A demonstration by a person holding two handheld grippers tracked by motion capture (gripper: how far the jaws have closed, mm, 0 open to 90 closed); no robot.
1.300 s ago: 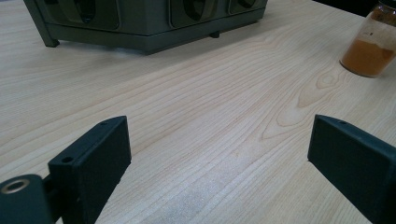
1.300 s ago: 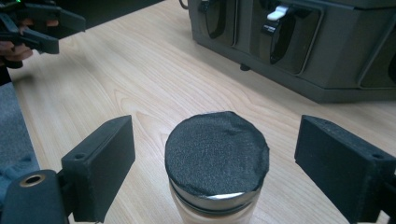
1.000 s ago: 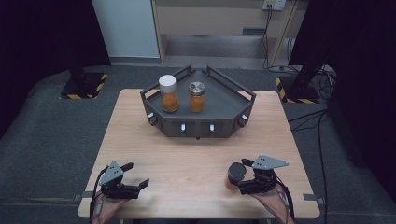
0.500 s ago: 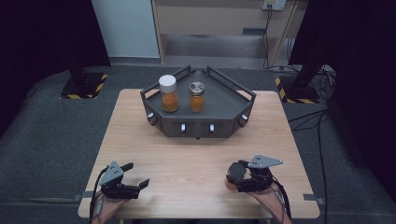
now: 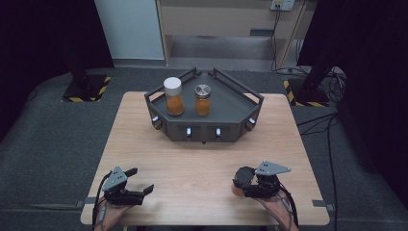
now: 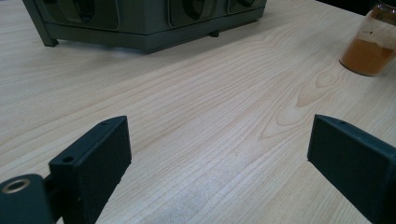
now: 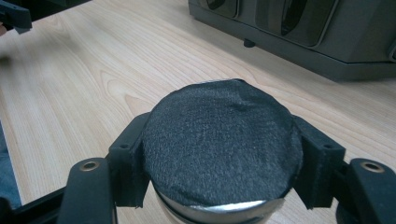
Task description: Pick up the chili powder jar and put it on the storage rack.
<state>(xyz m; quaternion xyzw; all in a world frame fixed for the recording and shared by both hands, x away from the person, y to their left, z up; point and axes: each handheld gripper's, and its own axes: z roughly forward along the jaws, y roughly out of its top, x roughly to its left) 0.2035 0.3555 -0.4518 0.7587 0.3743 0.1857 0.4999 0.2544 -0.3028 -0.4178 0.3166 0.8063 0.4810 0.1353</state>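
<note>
Spice jar (image 7: 219,154), pinched at its black lid by our right gripper (image 5: 251,183) near the table's (image 5: 202,163) front edge, could tip if squeezed off-centre; our left gripper (image 5: 126,185) rests spread wide.

Wooden table (image 5: 202,163) with grey tray (image 5: 226,126), jar (image 6: 371,44).

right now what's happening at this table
A person sits at a wooden table with tongs in each hand. The right tongs are shut on a black-topped jar of orange powder, near the table's front right edge. The left tongs are open and hold nothing, near the front left. Farther back, a dark tray holds two more jars of orange powder: a white-lidded jar and a metal-lidded jar, standing upright side by side.
</note>
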